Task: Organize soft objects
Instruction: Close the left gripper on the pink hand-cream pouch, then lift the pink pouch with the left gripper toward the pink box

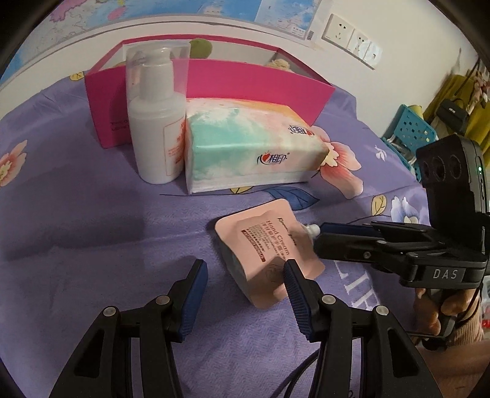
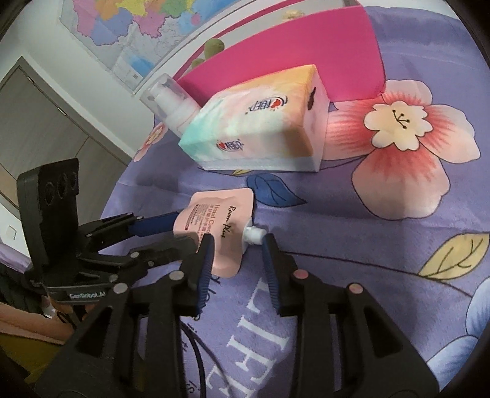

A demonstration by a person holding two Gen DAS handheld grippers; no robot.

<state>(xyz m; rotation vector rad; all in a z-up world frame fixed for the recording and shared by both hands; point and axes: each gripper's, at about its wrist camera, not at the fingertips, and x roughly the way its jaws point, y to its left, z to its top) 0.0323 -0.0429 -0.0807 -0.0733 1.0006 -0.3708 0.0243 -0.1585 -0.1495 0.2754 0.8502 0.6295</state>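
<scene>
One hand cream pouch [image 1: 269, 245], one tissue pack [image 1: 245, 147], one pump bottle [image 1: 156, 122], one pink box [image 1: 214, 76]

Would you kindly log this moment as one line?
scene: hand cream pouch flat on purple blanket | left hand-held gripper: open, straddling pouch edge | right hand-held gripper: open at nozzle

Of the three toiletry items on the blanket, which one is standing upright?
The white pump bottle. It stands on its base beside the pink box, while the tissue pack and the hand cream pouch lie flat.

Wall map [image 1: 214, 7] and socket plate [image 1: 352, 38] behind — teal perforated basket [image 1: 412, 128] at right
</scene>
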